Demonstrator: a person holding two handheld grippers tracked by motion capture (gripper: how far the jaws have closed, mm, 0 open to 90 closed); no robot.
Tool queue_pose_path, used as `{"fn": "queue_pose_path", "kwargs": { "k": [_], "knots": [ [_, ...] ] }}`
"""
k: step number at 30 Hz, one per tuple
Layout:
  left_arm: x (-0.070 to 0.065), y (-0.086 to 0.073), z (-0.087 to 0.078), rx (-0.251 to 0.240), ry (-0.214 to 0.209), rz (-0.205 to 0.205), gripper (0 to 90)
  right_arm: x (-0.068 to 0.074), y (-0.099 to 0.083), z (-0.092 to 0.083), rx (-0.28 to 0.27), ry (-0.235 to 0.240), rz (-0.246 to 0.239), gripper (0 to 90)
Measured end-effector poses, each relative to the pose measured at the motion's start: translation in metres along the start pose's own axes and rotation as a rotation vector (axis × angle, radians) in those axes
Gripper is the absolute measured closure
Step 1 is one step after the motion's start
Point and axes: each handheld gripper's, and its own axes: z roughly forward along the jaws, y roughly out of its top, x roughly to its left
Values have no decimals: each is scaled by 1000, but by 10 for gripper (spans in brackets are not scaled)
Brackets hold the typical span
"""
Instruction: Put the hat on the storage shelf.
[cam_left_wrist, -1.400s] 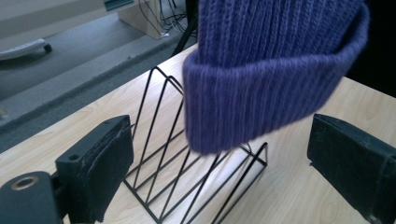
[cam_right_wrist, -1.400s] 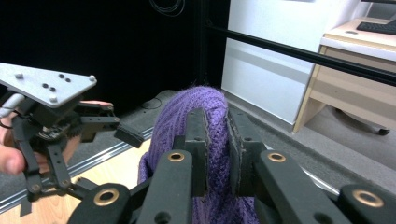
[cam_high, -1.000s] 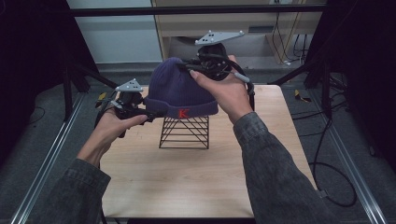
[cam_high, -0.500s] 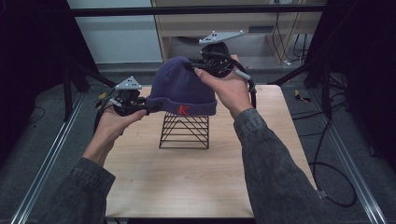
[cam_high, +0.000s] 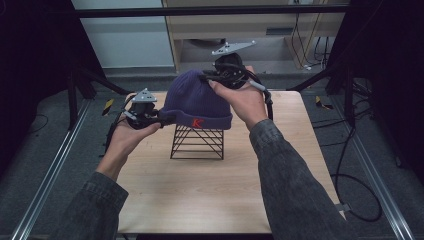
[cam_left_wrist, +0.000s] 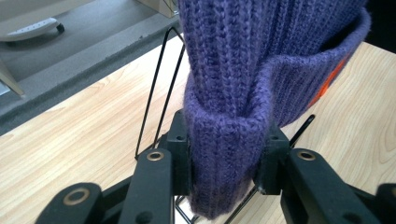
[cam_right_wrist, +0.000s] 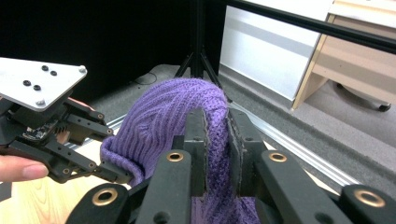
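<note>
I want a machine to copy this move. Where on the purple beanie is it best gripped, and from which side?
Likely best by the folded cuff at the purple beanie's side edge, coming in level from the left, as the left gripper does: the doubled knit bunches into a thick ridge between the pads. The right gripper pinches the far crown, which helps steady it over the wire stand.

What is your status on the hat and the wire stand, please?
Left hand-held gripper shut on hat brim; its jaws just closed. Right hand-held gripper shut on hat crown. Hat sits over wire stand on table. Nothing in the way.
</note>
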Motion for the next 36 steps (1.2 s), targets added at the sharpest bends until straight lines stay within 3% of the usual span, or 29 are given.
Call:
{"fn": "queue_pose_path", "kwargs": {
  "k": [12,23,36],
  "knots": [
    [-1,-11,7,32,2,8,647,2,-11,7,43,6,-4,792],
    [-3,-16,8,49,9,40,646,4,-18,6,63,19,-15,791],
    [-5,-22,12,54,12,30,645,7,-30,3,68,32,-8,791]
  ]
}}
